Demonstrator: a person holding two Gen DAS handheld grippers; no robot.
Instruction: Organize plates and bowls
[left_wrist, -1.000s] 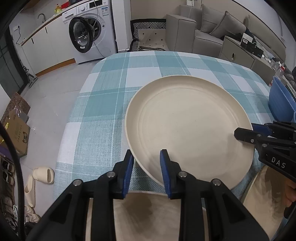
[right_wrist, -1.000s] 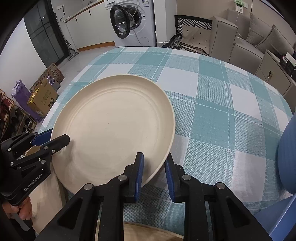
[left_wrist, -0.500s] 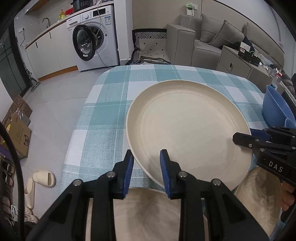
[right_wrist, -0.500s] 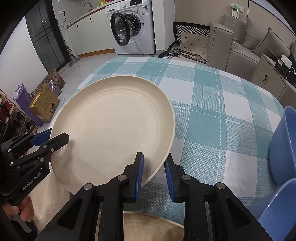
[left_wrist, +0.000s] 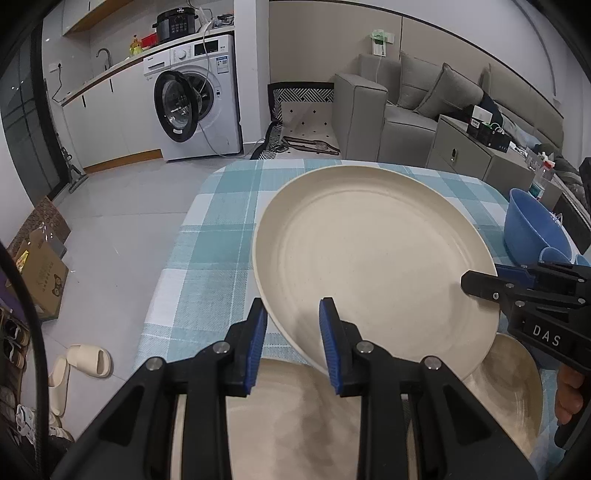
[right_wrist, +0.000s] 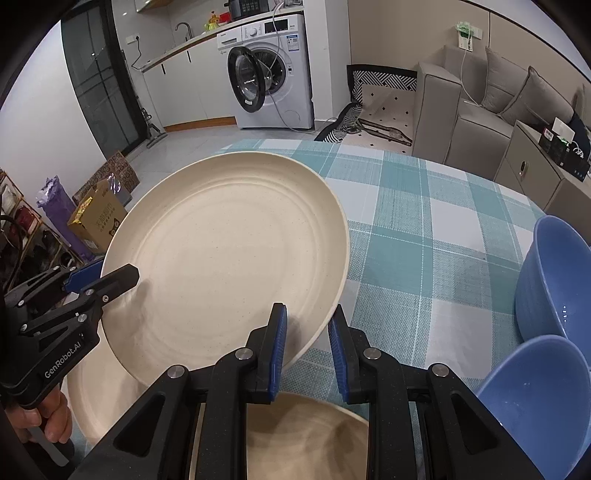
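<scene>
Above the desk: a large round cream plate (left_wrist: 373, 258) held tilted, clear of the teal-and-white checked cloth (left_wrist: 207, 258).
Left gripper (left_wrist: 291, 332): clamped on the plate's near left rim.
Right gripper (right_wrist: 306, 332): clamped on the near right rim.
Under the plate: two more cream plates (left_wrist: 295, 424) lying at the near edge.
Far right: two blue plastic bowls (right_wrist: 554, 280), side by side on the cloth.

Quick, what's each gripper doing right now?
Left gripper: shut on the cream plate's near rim.
Right gripper: shut on the same plate's rim.
</scene>
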